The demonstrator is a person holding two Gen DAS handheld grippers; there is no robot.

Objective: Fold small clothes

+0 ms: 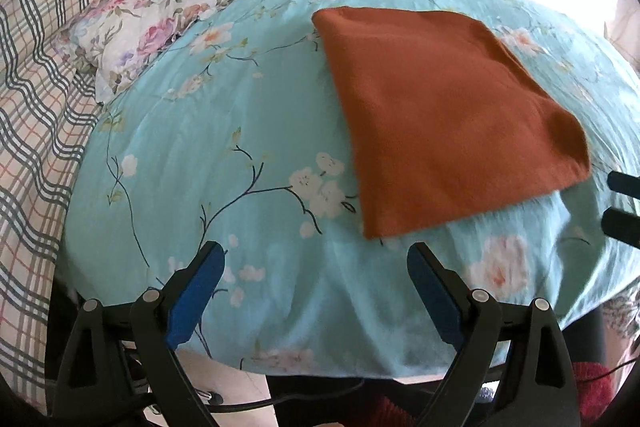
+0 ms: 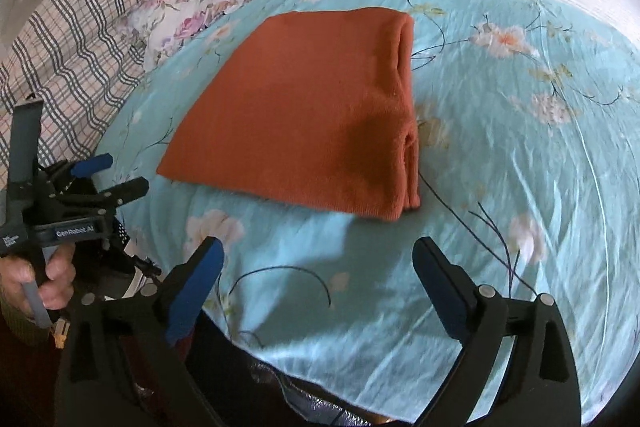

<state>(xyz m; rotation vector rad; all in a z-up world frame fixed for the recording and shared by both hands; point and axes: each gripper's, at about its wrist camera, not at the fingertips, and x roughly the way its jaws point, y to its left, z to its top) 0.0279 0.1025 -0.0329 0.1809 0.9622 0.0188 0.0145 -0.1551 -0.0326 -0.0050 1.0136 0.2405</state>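
Floral bedspread [image 1: 224, 147], one folded garment [image 1: 444, 115]

Floral teal quilt [image 1: 240, 131], plaid blanket [image 1: 36, 75], flowered pillow [image 1: 148, 27]

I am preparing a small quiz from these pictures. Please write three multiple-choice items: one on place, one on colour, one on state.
1. Where does the folded cloth lie?
A. on the turquoise floral cover
B. on the checked blanket
C. on the floor

2. What colour is the cloth?
A. navy
B. rust orange
C. white

3. How is the right claw?
A. shut on the cloth
B. open, holding nothing
C. out of view

Answers: 1 A, the floral cover surrounds it; 2 B, both views show rust orange; 3 B, its fingers stand apart, short of the cloth.
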